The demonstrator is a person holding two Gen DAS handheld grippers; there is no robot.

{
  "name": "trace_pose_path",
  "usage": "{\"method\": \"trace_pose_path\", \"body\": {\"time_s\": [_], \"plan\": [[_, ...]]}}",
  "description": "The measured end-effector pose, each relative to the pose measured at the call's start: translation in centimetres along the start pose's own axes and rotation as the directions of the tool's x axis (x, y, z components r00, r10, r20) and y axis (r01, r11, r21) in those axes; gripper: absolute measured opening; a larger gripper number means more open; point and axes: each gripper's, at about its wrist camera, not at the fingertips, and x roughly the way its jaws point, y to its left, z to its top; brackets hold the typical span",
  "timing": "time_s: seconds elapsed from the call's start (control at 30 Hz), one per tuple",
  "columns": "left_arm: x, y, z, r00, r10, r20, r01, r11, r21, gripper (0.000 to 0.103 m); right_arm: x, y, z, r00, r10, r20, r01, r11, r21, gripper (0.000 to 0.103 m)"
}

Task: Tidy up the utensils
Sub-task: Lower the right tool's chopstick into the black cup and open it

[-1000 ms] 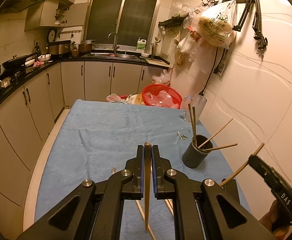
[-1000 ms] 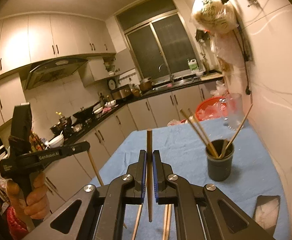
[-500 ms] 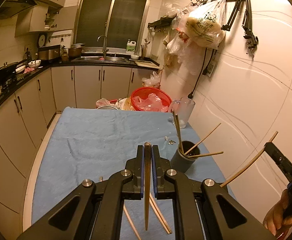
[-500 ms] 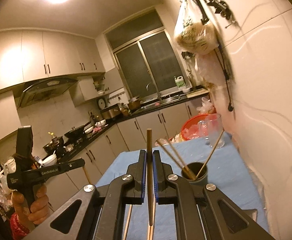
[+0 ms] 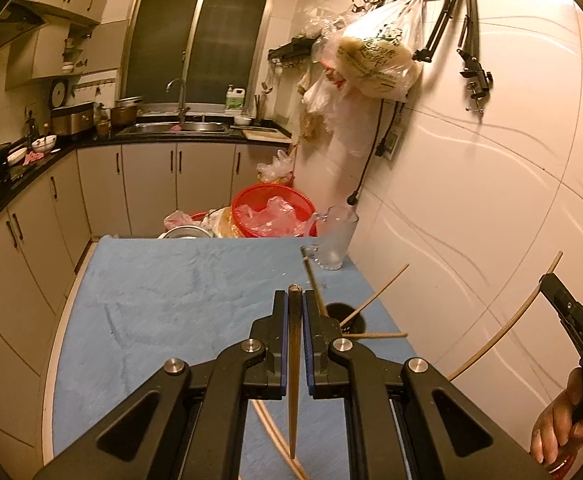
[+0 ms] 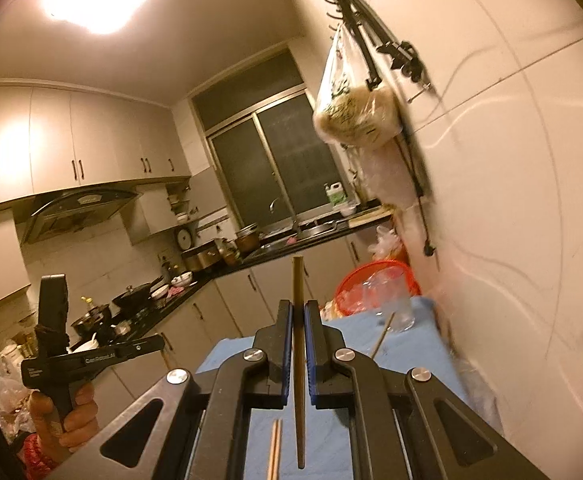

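Here, nearest the lens in the left wrist view, the left gripper [image 5: 293,300] is clamped on a dark chopstick [image 5: 293,376] that hangs between its jaws, tip downward; the right wrist view shows the right gripper [image 6: 299,312] likewise closed on a paler chopstick [image 6: 298,360], held upright. Below both, on the near part of the blue cloth [image 5: 163,312], at least two loose chopsticks [image 6: 274,452] lie side by side, not yet collected. A little farther, just right of the left gripper and partly hidden by it, stands the dark cup [image 5: 345,316], already holding several chopsticks [image 5: 375,300] that lean outward at differing angles. Beyond it, at the far right of the cloth, are a glass jug [image 5: 337,240] and a red basket [image 5: 271,210]. Judged from this, the task is partly done: some chopsticks are in the cup, two are in hand, and those on the cloth remain.
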Motion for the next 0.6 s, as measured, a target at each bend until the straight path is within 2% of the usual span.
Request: {"method": "trace_pose_path", "body": {"time_s": [0.3,0.6], "plan": [[2.4,-1.8,3.1,0.999,-0.022,0.024,0.022,1.0,-0.009,0.007,2.4,-2.5,2.1,0.999,-0.042,0.003,0.042,0.999,0.019,0.006],[5.8,-2.4,6.6,0.998,-0.022,0.058,0.025,0.999,-0.04,0.007,7.4,-4.5,3.9,0.997,-0.07,-0.014,0.07,0.997,0.028,0.007]]}}
